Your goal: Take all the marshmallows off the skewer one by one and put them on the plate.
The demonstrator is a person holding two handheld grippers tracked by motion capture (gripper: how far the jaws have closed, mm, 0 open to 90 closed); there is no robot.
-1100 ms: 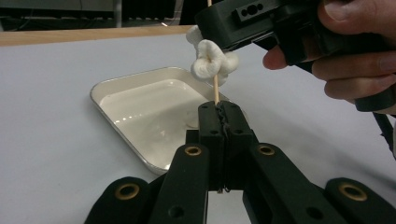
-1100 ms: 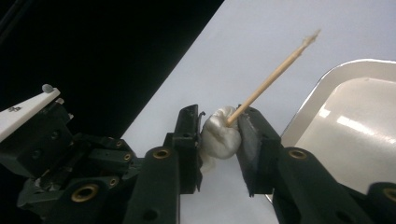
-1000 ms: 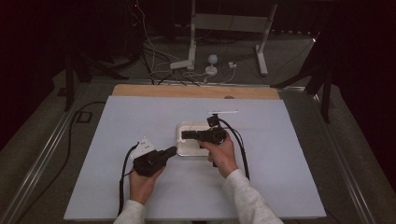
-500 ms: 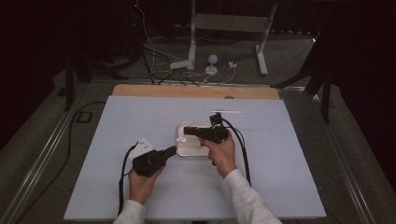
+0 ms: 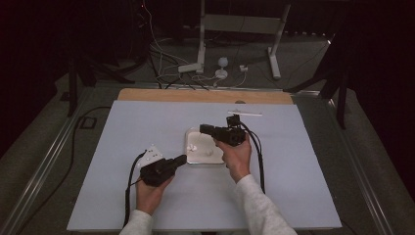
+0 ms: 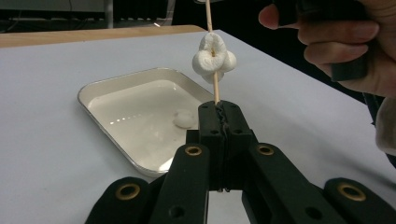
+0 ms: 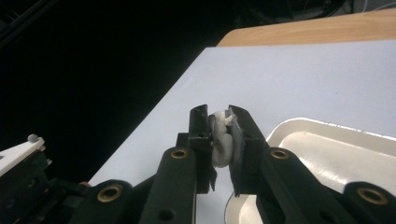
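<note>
While both forearms came in from the bottom of the high view, each hand held one gripper, so two grippers total. Nearest was the left gripper [image 6: 219, 109], its jaws pressed together on the bottom end of a thin wooden skewer [image 6: 215, 88] that stood upright. One clump of marshmallow [image 6: 214, 56] was threaded on that stick, looking like maybe three puffs squashed together, hard to count for sure. Just past it sat one white tray [image 5: 192, 157] on the pale blue table [image 5: 303, 161], with a couple of marshmallows lying in it [image 5: 193, 146]; the left gripper view showed one [image 6: 184, 118] clearly. The right gripper [image 7: 219, 116] hovered over the tray's far left corner, jaws clamped on one squished marshmallow piece [image 7: 220, 140]. Further back lay one more skewer [image 5: 244, 113] near the table's wooden edge [image 5: 205, 95]. No writing I could read anywhere.
</note>
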